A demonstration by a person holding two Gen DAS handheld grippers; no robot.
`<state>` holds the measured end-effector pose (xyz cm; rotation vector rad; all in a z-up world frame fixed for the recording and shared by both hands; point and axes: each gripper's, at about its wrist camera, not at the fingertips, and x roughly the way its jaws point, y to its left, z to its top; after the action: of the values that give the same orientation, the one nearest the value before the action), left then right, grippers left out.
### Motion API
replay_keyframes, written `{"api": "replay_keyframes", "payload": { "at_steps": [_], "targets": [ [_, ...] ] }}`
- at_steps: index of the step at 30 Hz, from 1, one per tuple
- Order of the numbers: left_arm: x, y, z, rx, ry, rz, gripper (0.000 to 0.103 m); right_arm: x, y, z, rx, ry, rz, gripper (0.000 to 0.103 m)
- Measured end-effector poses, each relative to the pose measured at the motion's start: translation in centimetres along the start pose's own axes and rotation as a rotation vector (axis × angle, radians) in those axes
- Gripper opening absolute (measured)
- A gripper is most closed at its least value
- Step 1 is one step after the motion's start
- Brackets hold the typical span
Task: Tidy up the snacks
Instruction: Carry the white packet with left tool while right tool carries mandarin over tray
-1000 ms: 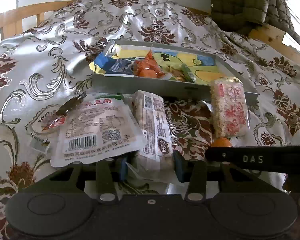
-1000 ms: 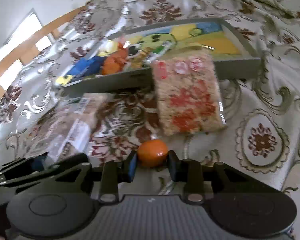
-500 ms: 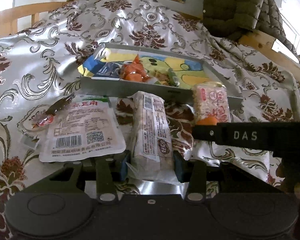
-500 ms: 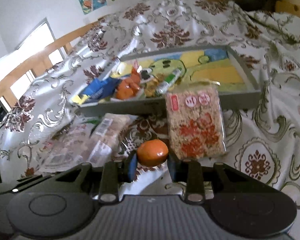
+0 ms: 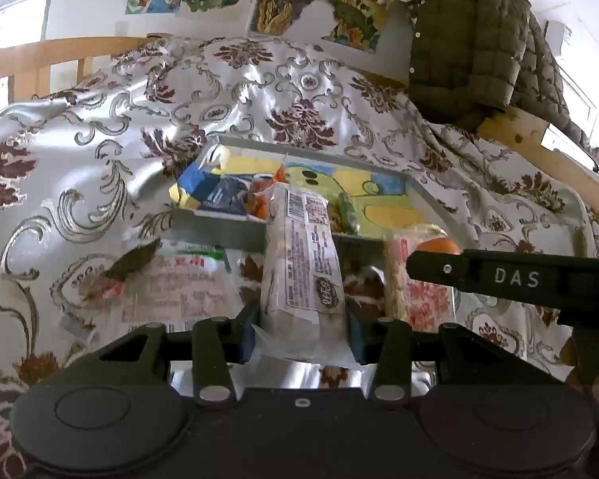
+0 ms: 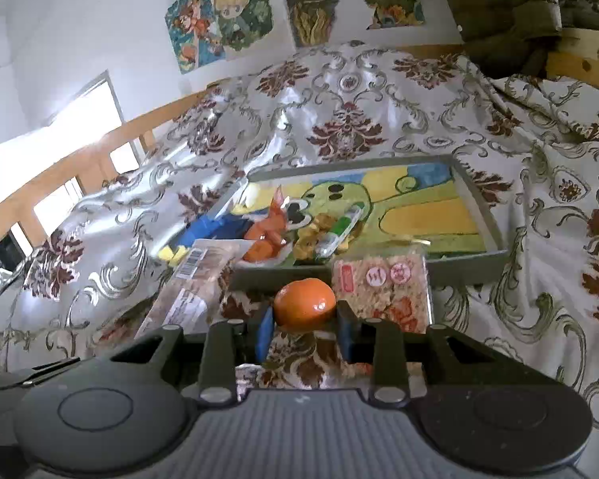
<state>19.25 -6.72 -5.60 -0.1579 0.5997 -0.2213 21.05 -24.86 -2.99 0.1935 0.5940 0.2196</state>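
Note:
My left gripper [image 5: 301,331] is shut on a long clear packet of pale snack bars [image 5: 303,263] and holds it lifted, its far end over the near wall of the grey tray [image 5: 235,235]. My right gripper [image 6: 304,327] is shut on an orange tangerine [image 6: 304,303], raised in front of the tray [image 6: 495,257]. The tray holds a blue packet [image 6: 215,227], orange wrapped snacks [image 6: 271,231], golden snacks [image 6: 319,231] and a green tube [image 6: 341,225]. A rice-cracker packet [image 6: 383,291] lies against the tray's near wall.
A flat white packet [image 5: 179,291] and a small dark sachet [image 5: 133,261] lie on the patterned bedspread left of the tray. A wooden bed rail [image 5: 60,48] runs behind. A green quilted jacket [image 5: 471,48] hangs at the back right.
Both grippers have risen off the bedspread and moved toward the tray, the left with the snack-bar packet, the right with the tangerine. Both cameras now tilt up to the wall posters.

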Motion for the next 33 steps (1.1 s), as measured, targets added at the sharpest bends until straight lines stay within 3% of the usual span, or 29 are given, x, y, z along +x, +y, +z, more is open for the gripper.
{"api": "replay_keyframes", "payload": {
  "at_steps": [17, 33],
  "targets": [
    [5.7, -1.7, 4.9, 0.02, -0.086, -0.034, 0.046, 0.7, -4.6, 2.6, 0.116, -0.135, -0.059, 0.036],
    [12.0, -0.6, 8.1, 0.042, -0.079, 0.019, 0.046, 6.6, -6.3, 4.4, 0.144, -0.131, -0.113, 0.036]
  ]
}}
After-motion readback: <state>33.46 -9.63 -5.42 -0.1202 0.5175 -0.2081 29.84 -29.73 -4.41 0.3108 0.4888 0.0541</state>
